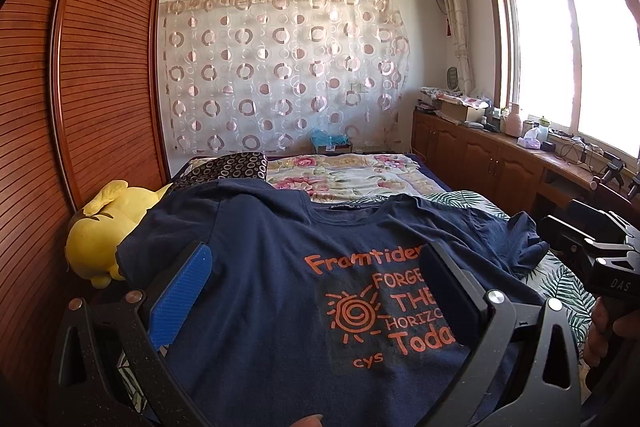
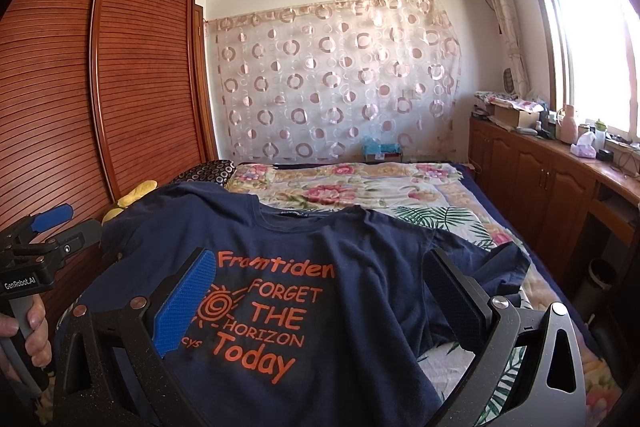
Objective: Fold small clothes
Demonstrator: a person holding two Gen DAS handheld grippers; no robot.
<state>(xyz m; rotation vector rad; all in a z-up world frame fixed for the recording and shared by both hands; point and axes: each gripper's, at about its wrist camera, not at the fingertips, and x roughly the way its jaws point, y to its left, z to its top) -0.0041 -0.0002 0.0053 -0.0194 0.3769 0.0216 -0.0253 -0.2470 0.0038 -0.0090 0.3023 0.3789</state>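
- Navy T-shirt (image 1: 280,287) with orange print, lying face up and spread on the bed (image 2: 400,187), collar toward the far wall, right sleeve crumpled.
- Left gripper (image 1: 316,291) spread wide above the shirt chest, nothing between the blue pads (image 1: 180,291).
- Right gripper (image 2: 320,299) likewise spread wide over the print, pinching nothing.
- Yellow plush toy (image 1: 100,227) just beside the shirt's left shoulder, against the wooden wardrobe (image 1: 100,67).
- Floral blanket (image 2: 340,187) beyond the collar.
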